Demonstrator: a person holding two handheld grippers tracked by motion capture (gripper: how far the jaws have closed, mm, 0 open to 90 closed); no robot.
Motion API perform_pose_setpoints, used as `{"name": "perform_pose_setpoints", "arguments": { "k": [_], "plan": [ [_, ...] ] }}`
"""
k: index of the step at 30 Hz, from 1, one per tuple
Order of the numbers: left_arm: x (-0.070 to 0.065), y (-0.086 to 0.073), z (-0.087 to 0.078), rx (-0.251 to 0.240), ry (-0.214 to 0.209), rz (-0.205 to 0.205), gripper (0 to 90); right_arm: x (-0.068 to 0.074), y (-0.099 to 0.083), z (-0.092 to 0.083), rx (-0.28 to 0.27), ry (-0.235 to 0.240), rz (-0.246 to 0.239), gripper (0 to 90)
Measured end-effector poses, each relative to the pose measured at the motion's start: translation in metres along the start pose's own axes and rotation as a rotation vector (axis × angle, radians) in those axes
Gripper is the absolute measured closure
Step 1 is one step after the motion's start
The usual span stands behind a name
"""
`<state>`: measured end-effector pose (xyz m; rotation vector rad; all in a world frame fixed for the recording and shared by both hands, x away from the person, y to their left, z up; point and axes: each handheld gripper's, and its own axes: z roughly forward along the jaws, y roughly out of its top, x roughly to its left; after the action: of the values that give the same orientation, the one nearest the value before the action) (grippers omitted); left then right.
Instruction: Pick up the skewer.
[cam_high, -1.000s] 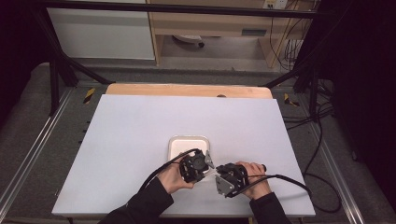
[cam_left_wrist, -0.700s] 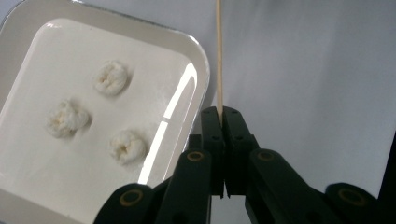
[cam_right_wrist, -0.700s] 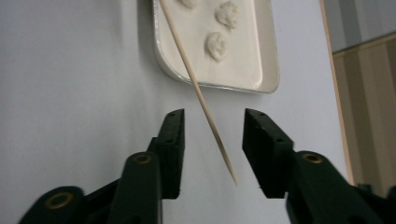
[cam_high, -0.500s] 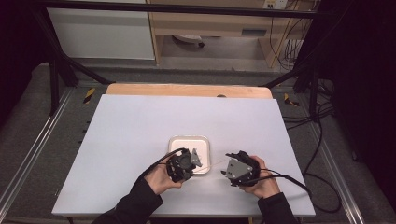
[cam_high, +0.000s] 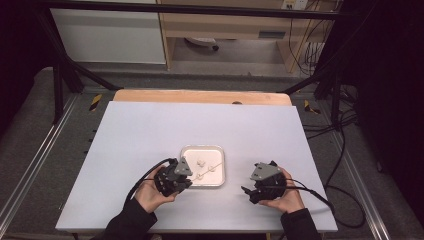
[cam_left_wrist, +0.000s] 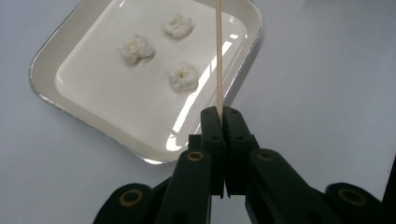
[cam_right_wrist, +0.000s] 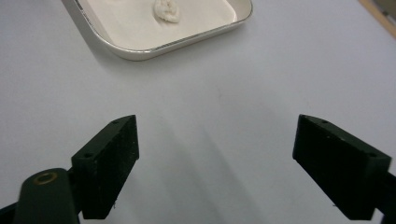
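Losing the skewer's (cam_left_wrist: 218, 56) far tip past the top edge of my left gripper view, I see my left gripper (cam_left_wrist: 219, 114) pinching its lower end, the stick slanting over the tray (cam_left_wrist: 46, 65) beside three white lumps (cam_left_wrist: 183, 77). My right gripper (cam_right_wrist: 215, 156), just opening, gapes empty above bare table (cam_high: 150, 130), level and well right of the tray.

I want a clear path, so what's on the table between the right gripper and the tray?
Nothing: in the right gripper view, only bare white table lies between the open right gripper and the tray.
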<state>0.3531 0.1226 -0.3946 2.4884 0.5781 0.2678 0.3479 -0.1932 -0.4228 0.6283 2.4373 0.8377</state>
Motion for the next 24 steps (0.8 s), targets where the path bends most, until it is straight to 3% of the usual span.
{"name": "perform_pose_setpoints", "arguments": {
  "k": [11, 18, 24],
  "plan": [
    [0.002, -0.034, -0.017, -0.129, 0.049, -0.097, 88.5, -0.004, 0.005, 0.001, -0.019, 0.056, 0.138, 5.6],
    [0.004, -0.052, -0.023, -0.169, 0.067, -0.143, 88.5, -0.007, 0.011, 0.002, -0.052, 0.072, 0.218, 3.2],
    [0.006, -0.066, -0.024, -0.197, 0.078, -0.175, 88.5, -0.006, 0.022, 0.006, -0.068, 0.074, 0.248, 2.0]
  ]
}}
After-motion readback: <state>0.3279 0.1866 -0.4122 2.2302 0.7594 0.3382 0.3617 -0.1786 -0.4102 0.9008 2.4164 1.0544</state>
